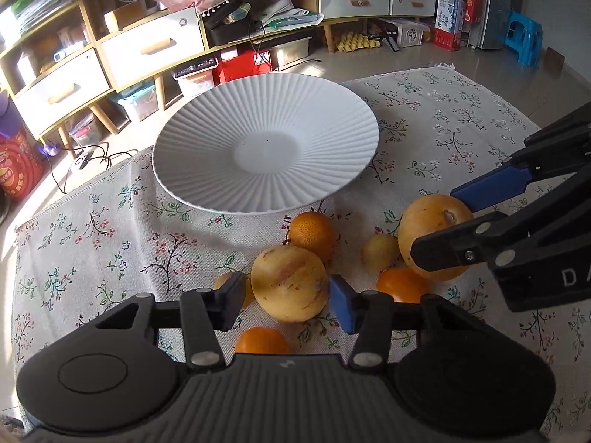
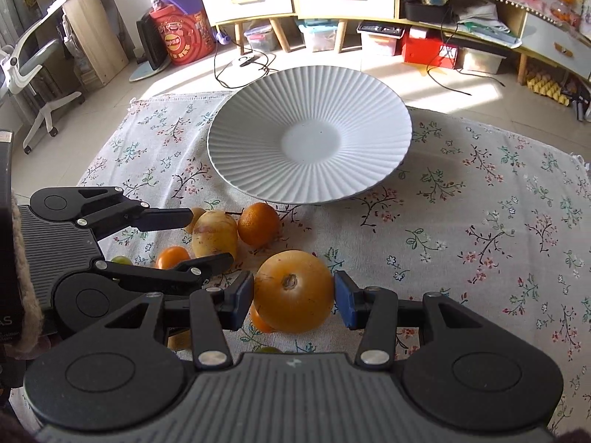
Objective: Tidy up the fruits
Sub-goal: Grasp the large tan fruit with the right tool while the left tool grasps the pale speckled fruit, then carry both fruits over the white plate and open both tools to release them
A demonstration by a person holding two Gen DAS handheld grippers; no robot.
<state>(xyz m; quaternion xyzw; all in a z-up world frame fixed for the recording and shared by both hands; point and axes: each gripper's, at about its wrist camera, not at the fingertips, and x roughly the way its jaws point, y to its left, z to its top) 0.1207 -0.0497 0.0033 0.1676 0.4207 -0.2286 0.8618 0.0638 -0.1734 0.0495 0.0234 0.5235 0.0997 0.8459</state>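
A white ribbed plate point(image 1: 207, 170) point(image 2: 258, 170) lies empty on the floral cloth. In the left wrist view my left gripper point(image 1: 288, 293) is shut on a pale yellow striped fruit point(image 1: 288, 273), with a pad against each side. The right wrist view shows that fruit point(image 2: 214, 236) between the left gripper's point(image 2: 210, 239) fingers. My right gripper point(image 2: 294, 297) is shut on a large round orange-yellow fruit point(image 2: 293, 291), a little above the cloth. The left wrist view has the same fruit point(image 1: 428, 229) in the right gripper point(image 1: 437, 225) at the right.
Loose fruits lie around both grippers: a tangerine point(image 1: 312, 232) point(image 2: 258, 223), a small yellow fruit point(image 1: 380, 251), two orange ones point(image 1: 402, 284) point(image 1: 262, 341). The floral cloth point(image 2: 480, 221) runs bare to the right. Beyond the table edge are floor, cables and low shelves point(image 1: 147, 48).
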